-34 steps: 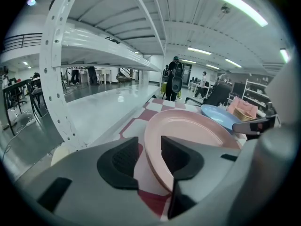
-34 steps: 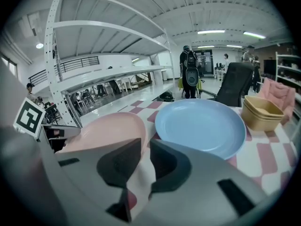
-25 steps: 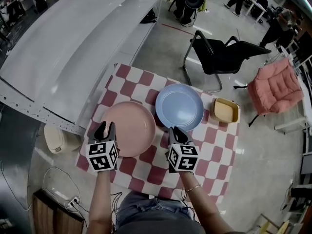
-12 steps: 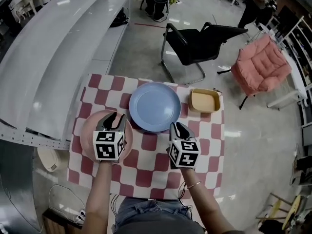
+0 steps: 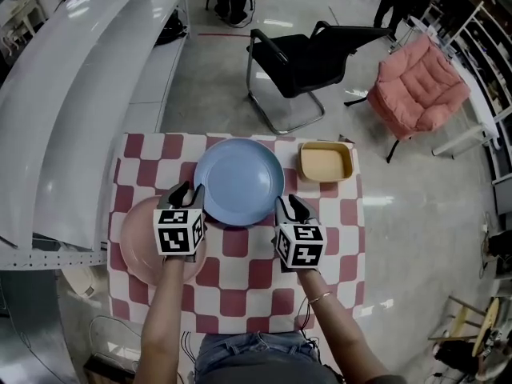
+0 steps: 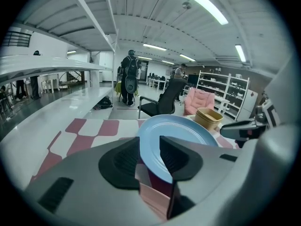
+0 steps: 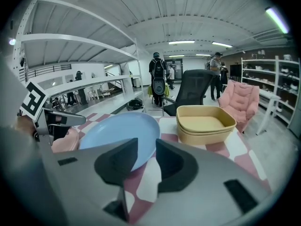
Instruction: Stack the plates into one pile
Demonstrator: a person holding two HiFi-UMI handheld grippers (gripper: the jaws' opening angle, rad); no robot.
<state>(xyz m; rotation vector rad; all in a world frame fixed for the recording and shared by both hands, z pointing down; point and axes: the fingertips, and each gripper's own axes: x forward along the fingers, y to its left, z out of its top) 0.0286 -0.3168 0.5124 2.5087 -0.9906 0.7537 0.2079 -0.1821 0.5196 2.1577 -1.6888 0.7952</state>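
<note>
Beside blue plate (image 5: 238, 181), yellow tub (image 5: 326, 162)

Bright overhead strip light, fisheye-warped edges.

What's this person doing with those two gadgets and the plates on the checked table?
A person holds a gripper in each hand over a checked table. A blue plate and a pink plate lie side by side, not yet stacked, with a yellow dish nearby. The left gripper is at the blue plate's left edge, the right gripper at its right. Both pairs of jaws have just been opening: the blue rim shows in the left gap, ungripped; the right holds nothing.
</note>
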